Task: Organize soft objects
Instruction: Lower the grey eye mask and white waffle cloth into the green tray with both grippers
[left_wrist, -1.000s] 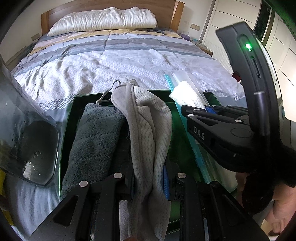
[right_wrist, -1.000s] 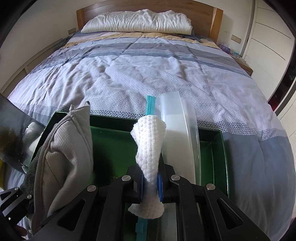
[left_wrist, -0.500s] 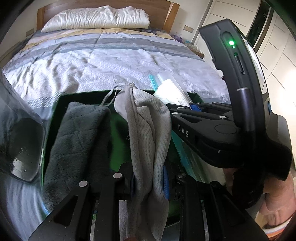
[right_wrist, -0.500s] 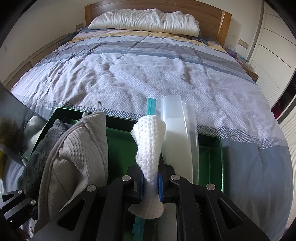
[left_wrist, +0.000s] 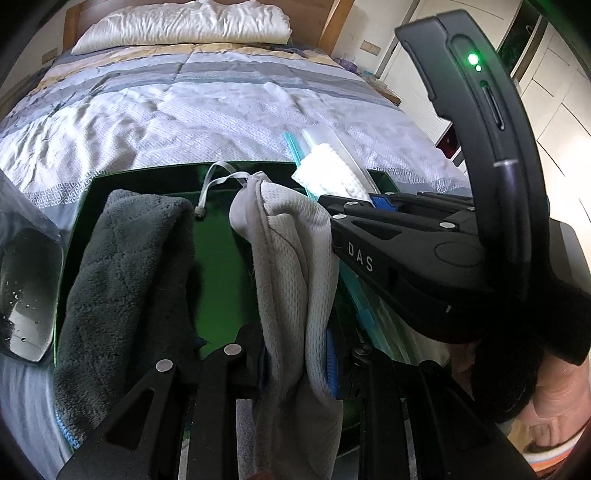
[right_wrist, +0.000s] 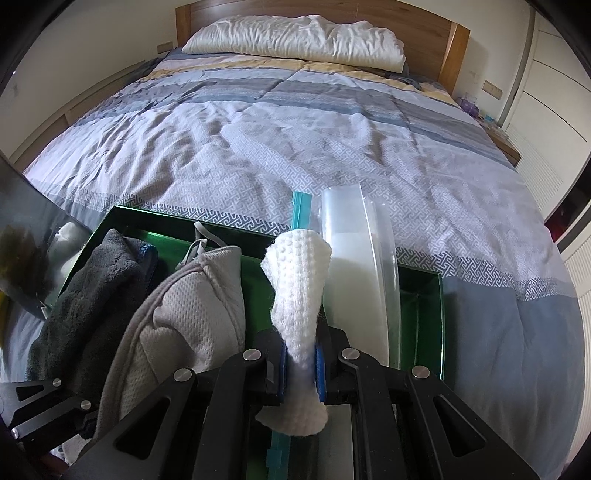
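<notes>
Left claw: my left gripper (left_wrist: 295, 363) is clamped on a light grey mesh-knit garment (left_wrist: 291, 258), soft and dimpled, with a flat grey drawstring (left_wrist: 218, 181) looping off its top edge. The fabric stands up from the blue pads in a bunched fold and hangs limp below them.

Right claw: my right gripper (right_wrist: 301, 369) is pinched closed on a white waffle-textured cloth (right_wrist: 299, 288), rolled into a rough cone that flares at the top, with a ragged tail under the pads.

Dark towel: a charcoal plush microfibre towel (left_wrist: 125, 280) with a quilted pile and a blue stitched edge lies draped over the left side of the tray, just beside the grey garment.

Tray: a glossy dark green rectangular tray (right_wrist: 439, 314) with low straight walls sits on the bed, under both held pieces.

Plastic bag: a clear, stiff zip bag (right_wrist: 362, 280) with a teal seal strip stands just right of the white cloth, over the tray; something white shows through it.

Bed: a crinkled quilt (right_wrist: 295, 147) in grey, blue and pale yellow bands with a key-pattern border, and a rumpled white pillow (right_wrist: 295, 37) against a wooden headboard.

Left edge: I see a dark, shiny, translucent plastic piece (left_wrist: 26, 288); I cannot tell what it is.
</notes>
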